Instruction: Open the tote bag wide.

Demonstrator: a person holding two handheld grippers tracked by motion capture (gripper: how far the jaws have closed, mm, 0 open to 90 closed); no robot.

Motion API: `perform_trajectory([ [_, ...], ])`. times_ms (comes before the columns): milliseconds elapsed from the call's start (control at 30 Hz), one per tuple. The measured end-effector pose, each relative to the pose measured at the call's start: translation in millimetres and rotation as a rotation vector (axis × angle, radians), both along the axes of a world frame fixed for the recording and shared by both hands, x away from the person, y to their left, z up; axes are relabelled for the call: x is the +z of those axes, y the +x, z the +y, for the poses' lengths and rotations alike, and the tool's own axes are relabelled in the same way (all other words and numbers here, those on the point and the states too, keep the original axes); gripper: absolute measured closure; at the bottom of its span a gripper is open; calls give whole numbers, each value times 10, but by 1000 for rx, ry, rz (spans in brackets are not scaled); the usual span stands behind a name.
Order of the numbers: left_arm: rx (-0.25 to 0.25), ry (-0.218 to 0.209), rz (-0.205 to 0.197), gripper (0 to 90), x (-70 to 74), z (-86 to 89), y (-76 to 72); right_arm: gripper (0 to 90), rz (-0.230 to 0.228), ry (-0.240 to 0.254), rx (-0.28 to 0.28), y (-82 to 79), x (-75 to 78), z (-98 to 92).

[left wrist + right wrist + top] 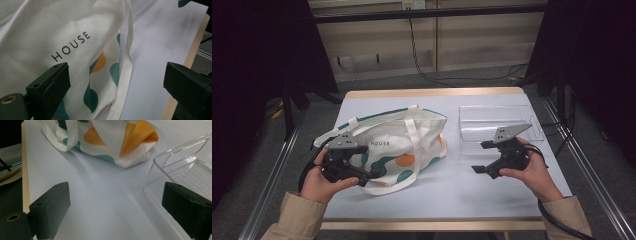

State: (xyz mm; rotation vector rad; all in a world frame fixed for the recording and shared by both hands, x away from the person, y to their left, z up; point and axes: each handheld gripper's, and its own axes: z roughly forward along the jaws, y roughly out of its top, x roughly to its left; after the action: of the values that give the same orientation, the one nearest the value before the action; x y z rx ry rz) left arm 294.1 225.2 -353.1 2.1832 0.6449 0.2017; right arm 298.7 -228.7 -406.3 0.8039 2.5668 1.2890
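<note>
Left gripper (373,174) is spread wide, nothing between its jaws, sitting right at the near edge of the tote bag (399,145). In the left gripper view one jaw lies over the cream cloth just under the printed word HOUSE (70,46); whether it actually touches the fabric is hard to say from here. Right gripper (479,169) is also wide apart and empty, held over bare tabletop between the bag and the clear plastic bin (472,131). The right gripper view has one jaw in front of the bin's near wall (160,170). The bag lies slumped on the left half of the pale table (462,195), teal and orange blobs on its side, handles flopped toward the far-left corner. The bin sits on the right half, beside the bag.
</note>
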Motion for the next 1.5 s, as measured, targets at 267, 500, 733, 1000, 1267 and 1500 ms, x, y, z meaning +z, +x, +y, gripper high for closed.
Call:
perform_trajectory([
  [267,-3,14,-10,70,103,8,11,77,0,1,7,61,53,18],
  [500,-3,16,-33,70,215,-26,54,78,16,17,4,118,71,33],
  [733,5,22,-40,71,280,-63,139,82,12,15,20,179,118,106],
  [1000,15,38,-55,72,346,-103,275,83,3,27,44,279,183,222],
  [1267,24,21,-58,96,388,-104,399,86,6,33,60,372,220,327],
  [1500,44,22,-42,177,335,-92,544,85,-9,35,86,436,259,417],
])
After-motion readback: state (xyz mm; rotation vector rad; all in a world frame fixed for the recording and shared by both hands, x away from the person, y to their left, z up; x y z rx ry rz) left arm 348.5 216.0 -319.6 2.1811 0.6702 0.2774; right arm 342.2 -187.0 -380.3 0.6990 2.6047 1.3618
